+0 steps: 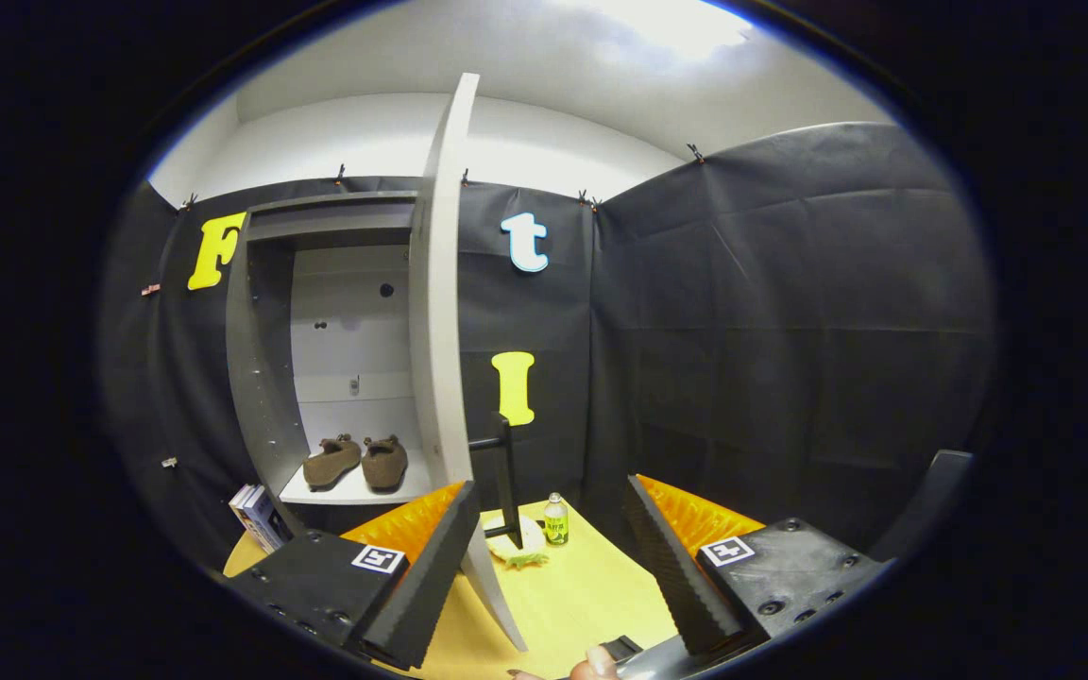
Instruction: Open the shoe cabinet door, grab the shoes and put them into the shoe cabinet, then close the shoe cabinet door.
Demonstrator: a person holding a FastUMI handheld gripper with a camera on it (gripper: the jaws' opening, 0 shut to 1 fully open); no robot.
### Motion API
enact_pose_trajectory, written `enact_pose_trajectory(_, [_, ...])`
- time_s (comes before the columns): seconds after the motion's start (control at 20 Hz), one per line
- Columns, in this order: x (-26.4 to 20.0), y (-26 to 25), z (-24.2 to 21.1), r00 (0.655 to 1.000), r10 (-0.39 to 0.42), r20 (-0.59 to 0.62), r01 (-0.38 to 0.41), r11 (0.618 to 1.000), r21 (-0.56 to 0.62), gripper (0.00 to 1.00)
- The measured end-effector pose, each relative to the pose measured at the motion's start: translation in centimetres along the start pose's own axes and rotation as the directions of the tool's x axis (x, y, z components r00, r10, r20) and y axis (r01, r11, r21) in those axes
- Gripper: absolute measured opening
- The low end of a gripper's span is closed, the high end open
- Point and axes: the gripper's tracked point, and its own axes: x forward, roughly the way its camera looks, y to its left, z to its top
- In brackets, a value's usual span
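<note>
The gripper (544,557) is hanging with its jaws spread wide, nothing between the fingers (426,576), and they are touching nothing that I can make out. The shoe cabinet (265,378) is standing beyond the left finger with its door (440,312) swung open, edge-on to us and reaching down between the fingers. The brown shoes (356,462) are sitting side by side on the cabinet's bottom shelf. Right of the door a small green bottle (555,520) is standing on the yellow table (591,586), beside a black stand (504,472). Books (256,515) are leaning left of the cabinet's foot.
</note>
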Motion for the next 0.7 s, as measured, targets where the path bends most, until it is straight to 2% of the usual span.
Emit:
enact_pose_trajectory(0.35, [3.6,-0.1,-2.2,0.990,0.117,-0.084,-0.114,0.993,0.039,0.97])
enact_pose_trajectory(0.55, [3.5,0.5,-1.9,0.986,0.149,-0.080,-0.146,0.988,0.046,0.96])
enact_pose_trajectory(0.7, [2.9,3.3,-2.4,0.975,0.205,-0.082,-0.200,0.978,0.058,0.96])
